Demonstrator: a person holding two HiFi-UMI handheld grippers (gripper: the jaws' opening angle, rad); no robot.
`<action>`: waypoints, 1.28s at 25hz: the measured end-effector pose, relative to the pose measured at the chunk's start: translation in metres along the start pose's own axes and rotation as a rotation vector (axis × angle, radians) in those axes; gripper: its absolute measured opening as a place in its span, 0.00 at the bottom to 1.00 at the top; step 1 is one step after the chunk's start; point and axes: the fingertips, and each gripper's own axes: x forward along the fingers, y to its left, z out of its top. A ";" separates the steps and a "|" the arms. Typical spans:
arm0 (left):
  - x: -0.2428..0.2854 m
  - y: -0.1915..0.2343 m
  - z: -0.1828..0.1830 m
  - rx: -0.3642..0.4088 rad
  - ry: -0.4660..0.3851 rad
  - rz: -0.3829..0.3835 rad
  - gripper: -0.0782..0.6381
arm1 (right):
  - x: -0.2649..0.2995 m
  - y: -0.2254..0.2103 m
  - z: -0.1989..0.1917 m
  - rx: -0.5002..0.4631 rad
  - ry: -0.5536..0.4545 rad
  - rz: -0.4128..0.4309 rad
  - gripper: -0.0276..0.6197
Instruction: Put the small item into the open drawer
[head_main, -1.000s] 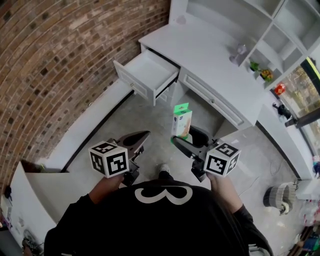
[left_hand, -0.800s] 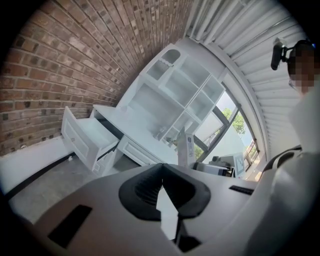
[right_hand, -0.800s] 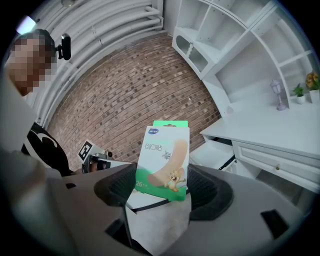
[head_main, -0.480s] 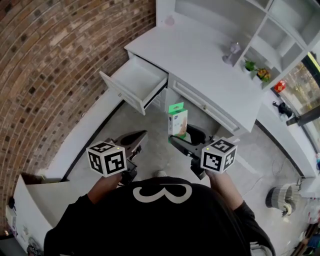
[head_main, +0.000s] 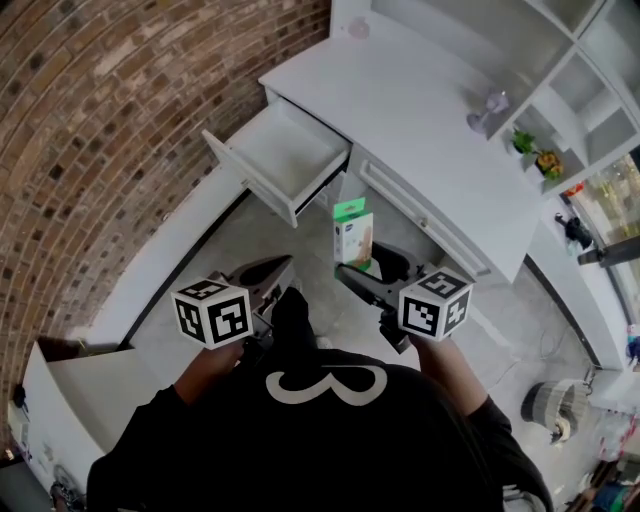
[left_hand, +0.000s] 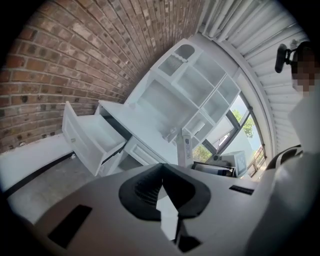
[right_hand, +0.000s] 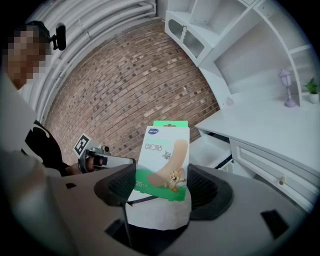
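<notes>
The small item is a white and green box of plasters with a cartoon mouse on it. My right gripper is shut on its lower part and holds it upright above the floor; in the right gripper view the box stands between the black pads of that gripper. The white drawer is pulled open and empty, up and to the left of the box. My left gripper is shut with nothing in it, and its view shows the drawer ahead on the left.
The drawer belongs to a white desk with shelves behind it and a small purple lamp on top. A brick wall runs along the left above a low white ledge. The person's dark leg shows between the grippers.
The person's leg has come forward between the grippers. The right gripper still holds the box in much the same place, and the desk has shifted slightly in view.
</notes>
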 end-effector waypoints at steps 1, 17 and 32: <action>0.002 0.006 0.002 -0.009 0.004 -0.001 0.11 | 0.008 -0.004 0.002 -0.005 0.011 -0.003 0.55; 0.042 0.122 0.123 -0.036 -0.021 0.014 0.11 | 0.153 -0.078 0.082 -0.004 0.100 -0.023 0.55; 0.044 0.234 0.170 -0.129 -0.008 0.092 0.11 | 0.292 -0.150 0.089 0.000 0.294 -0.097 0.55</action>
